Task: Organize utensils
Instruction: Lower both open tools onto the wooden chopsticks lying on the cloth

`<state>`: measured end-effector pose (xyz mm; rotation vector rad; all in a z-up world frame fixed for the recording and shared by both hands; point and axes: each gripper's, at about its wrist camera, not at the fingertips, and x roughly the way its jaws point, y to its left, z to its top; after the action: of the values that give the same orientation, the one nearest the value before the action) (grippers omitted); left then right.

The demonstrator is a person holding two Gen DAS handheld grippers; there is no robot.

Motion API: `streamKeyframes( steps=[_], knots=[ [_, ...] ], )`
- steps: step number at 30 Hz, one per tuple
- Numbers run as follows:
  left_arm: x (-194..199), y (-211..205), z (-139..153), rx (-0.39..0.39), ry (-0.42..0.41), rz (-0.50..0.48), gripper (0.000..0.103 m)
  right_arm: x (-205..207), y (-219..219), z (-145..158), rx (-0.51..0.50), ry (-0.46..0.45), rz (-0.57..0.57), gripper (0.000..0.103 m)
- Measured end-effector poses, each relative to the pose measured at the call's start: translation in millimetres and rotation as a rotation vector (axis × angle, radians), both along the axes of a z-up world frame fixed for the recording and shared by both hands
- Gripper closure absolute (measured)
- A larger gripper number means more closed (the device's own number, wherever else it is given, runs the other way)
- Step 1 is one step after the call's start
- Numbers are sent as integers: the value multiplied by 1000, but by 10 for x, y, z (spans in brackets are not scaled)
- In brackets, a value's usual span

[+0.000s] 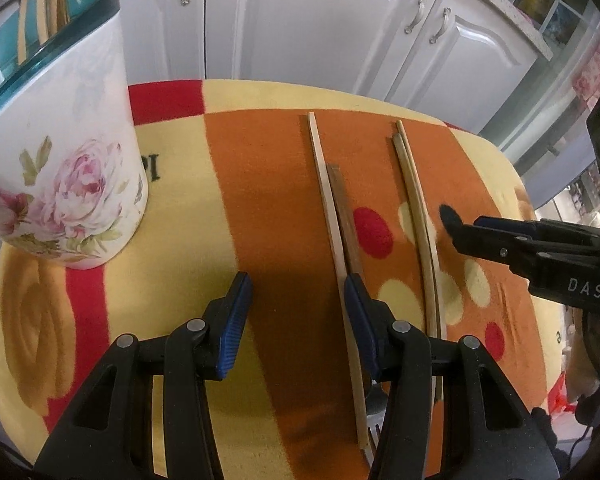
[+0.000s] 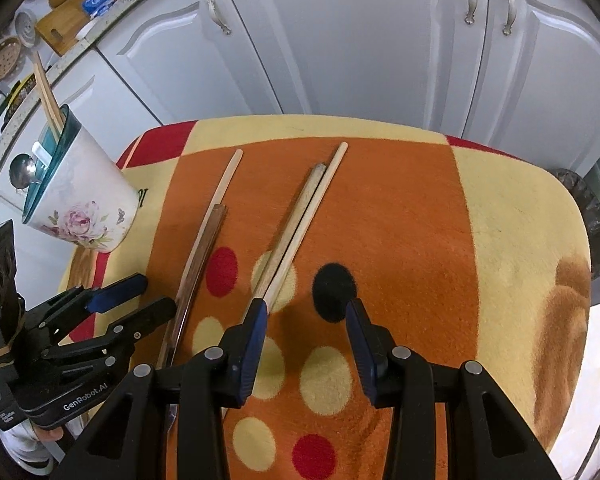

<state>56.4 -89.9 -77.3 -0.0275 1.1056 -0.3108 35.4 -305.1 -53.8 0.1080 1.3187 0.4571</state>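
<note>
Chopsticks (image 2: 296,224) lie on the blanket (image 2: 500,216) beside the holder (image 2: 88,204).

Both views are evenly and fairly brightly lit from overhead indoor light with a warm cast. A soft dark shadow lies on the blanket (image 1: 292,208) under the left gripper (image 1: 298,312), and a fainter one under the right gripper (image 2: 306,334). The white cabinet doors (image 2: 360,40) carry mild sheen but no hard glare. Straight edges bow strongly toward the rims, the corners go black, and the far edges look slightly soft; the centre is sharp.
</note>
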Motion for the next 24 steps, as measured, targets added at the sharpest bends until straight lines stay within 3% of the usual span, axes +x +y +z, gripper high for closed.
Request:
streamKeyframes(
  steps=[10, 24],
  knots=[
    [65, -26, -14, 5, -12, 6, 56, 51, 45, -69, -14, 1, 2, 64],
    [218, -69, -24, 4, -24, 33, 56, 99, 238, -99, -87, -64, 73, 81]
  ],
)
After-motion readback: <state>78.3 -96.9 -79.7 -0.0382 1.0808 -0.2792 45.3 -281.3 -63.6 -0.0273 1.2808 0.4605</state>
